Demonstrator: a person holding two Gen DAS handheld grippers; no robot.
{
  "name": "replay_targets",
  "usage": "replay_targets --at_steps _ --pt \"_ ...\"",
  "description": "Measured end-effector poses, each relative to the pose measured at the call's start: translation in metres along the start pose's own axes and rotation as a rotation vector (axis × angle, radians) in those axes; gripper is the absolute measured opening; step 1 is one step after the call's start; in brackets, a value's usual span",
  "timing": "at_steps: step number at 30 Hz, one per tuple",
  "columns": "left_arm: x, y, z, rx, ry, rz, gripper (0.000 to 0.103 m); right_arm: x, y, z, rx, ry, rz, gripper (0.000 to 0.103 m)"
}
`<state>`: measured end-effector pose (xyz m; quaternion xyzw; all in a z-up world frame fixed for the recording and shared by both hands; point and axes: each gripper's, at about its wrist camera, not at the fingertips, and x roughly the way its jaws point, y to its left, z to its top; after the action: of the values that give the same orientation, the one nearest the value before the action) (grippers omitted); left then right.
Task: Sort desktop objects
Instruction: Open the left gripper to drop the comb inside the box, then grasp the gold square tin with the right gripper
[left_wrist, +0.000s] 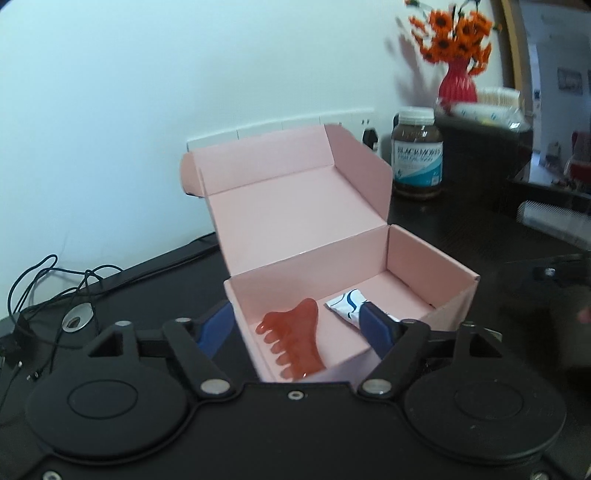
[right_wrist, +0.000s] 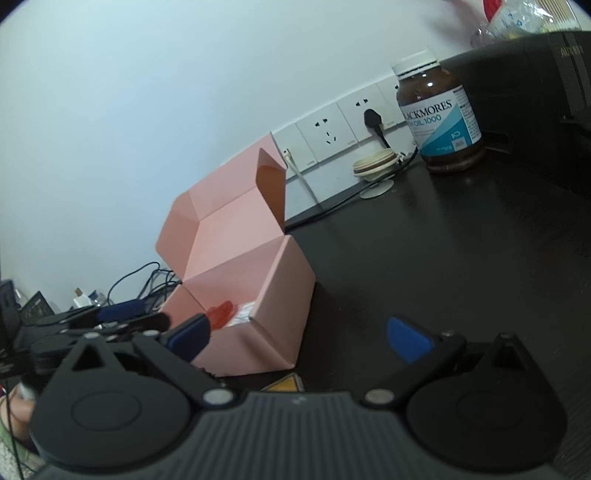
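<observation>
An open pink cardboard box (left_wrist: 432, 254) stands on the dark desk with its lid up. Inside lie a red comb-shaped scraper (left_wrist: 295, 334) and a white and blue tube (left_wrist: 347, 304). My left gripper (left_wrist: 295, 325) is open and empty, its blue fingers straddling the box's near left corner. The box also shows in the right wrist view (right_wrist: 266, 295), with the red scraper (right_wrist: 219, 314) just visible inside. My right gripper (right_wrist: 299, 334) is open and empty, in front of the box's right side. The left gripper (right_wrist: 122, 312) shows beyond it at the left.
A brown Blackmores bottle (right_wrist: 439, 118) stands at the back right next to a black case (right_wrist: 524, 85). Wall sockets (right_wrist: 332, 129), a cable reel (right_wrist: 375, 164) and tangled cables (left_wrist: 55, 284) lie along the wall. A red vase of orange flowers (left_wrist: 458, 81) stands on the case.
</observation>
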<state>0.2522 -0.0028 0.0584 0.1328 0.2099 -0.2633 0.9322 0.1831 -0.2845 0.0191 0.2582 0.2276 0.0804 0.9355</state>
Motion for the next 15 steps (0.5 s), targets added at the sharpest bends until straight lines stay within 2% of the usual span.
replay_targets --at_steps 5,7,11,15 --pt "-0.019 0.009 -0.017 -0.014 -0.11 0.002 0.098 0.001 0.01 -0.001 -0.071 -0.004 -0.024 0.102" --pt "-0.023 0.013 -0.024 -0.037 -0.15 -0.011 0.099 0.001 0.016 -0.002 -0.115 -0.01 -0.039 0.102" --pt "-0.024 0.022 -0.031 -0.061 -0.168 -0.064 0.101 0.001 0.028 -0.005 -0.187 -0.024 -0.094 0.102" --pt "-0.03 0.03 -0.035 -0.115 -0.197 -0.067 0.103 0.007 0.032 -0.006 -0.219 -0.005 -0.148 0.102"
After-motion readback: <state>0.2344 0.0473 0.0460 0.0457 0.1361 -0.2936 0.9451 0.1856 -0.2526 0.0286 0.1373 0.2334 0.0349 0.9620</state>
